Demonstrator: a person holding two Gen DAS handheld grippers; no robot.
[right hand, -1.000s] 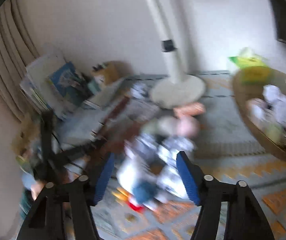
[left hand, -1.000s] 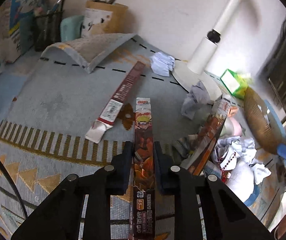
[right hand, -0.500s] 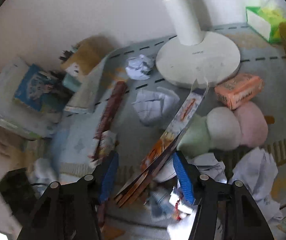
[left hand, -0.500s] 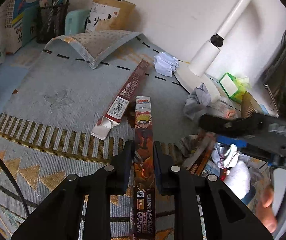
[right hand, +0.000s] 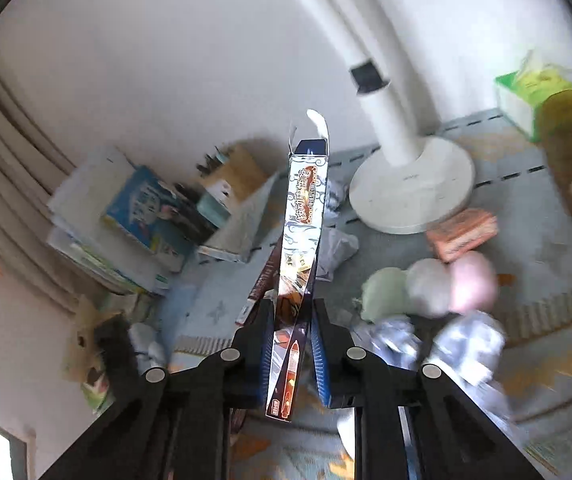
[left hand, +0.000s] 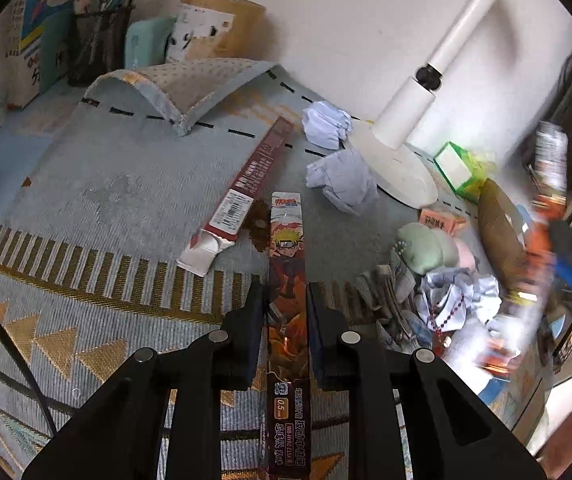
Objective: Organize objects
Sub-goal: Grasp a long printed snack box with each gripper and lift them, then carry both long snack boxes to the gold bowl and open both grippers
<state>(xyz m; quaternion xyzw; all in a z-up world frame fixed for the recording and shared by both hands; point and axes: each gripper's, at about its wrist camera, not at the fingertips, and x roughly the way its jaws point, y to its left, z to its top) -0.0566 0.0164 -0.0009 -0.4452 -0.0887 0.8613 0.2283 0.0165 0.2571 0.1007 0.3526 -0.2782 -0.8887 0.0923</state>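
Note:
My left gripper (left hand: 285, 300) is shut on a long orange cartoon pen box (left hand: 286, 264), held low over the patterned rug (left hand: 86, 184). A red and white long box (left hand: 246, 188) lies on the rug just left of it. My right gripper (right hand: 293, 312) is shut on another long pen box (right hand: 303, 232), lifted off the floor with its open flap end pointing up. That box and the right gripper also show blurred at the right edge of the left wrist view (left hand: 549, 184).
A white fan base (left hand: 397, 164) stands at the back. Crumpled papers (left hand: 341, 184), soft pastel balls (right hand: 429, 288), an orange packet (right hand: 461, 232), a green tissue box (left hand: 461, 168) and a wicker basket (left hand: 501, 228) lie right. Books (right hand: 126, 216) and a pen holder (left hand: 94, 44) stand back left.
My right gripper has closed on the long pen box that leaned in the clutter and lifted it up. My left gripper still holds its box, shifted slightly.

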